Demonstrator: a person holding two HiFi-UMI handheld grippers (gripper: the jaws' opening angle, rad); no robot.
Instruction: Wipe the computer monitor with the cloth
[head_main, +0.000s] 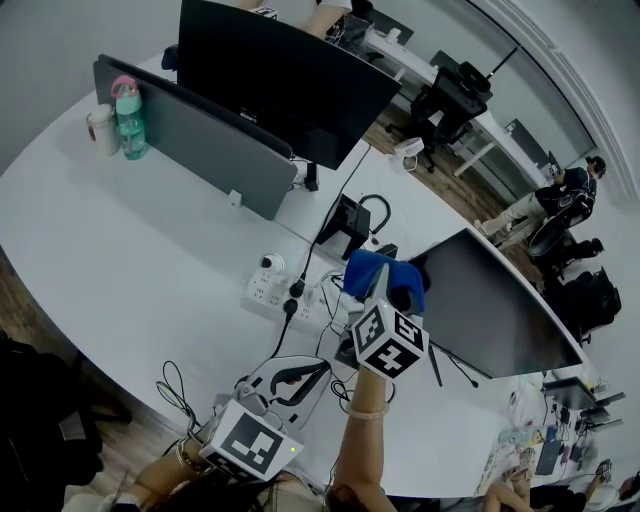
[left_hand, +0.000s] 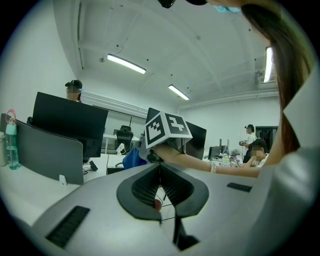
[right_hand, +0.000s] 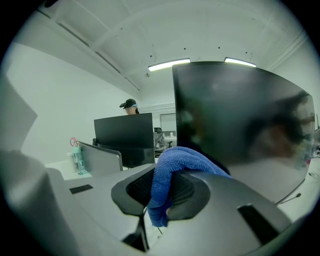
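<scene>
at the monitor (head_main: 495, 305), right gripper (right_hand: 161, 195) pinches cloth (right_hand: 172, 162) (left gripper (left_hand: 160, 182) seemingly closed).

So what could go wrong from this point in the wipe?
1. The blue cloth is pinched in the right gripper by a narrow fold, so its hard fingers might touch the monitor screen.
2. The left gripper sits back shut, bracing nothing; a firm push may rock the monitor.
3. The power strip and cables lie on the desk near the monitor's edge; the arm could snag them.
</scene>
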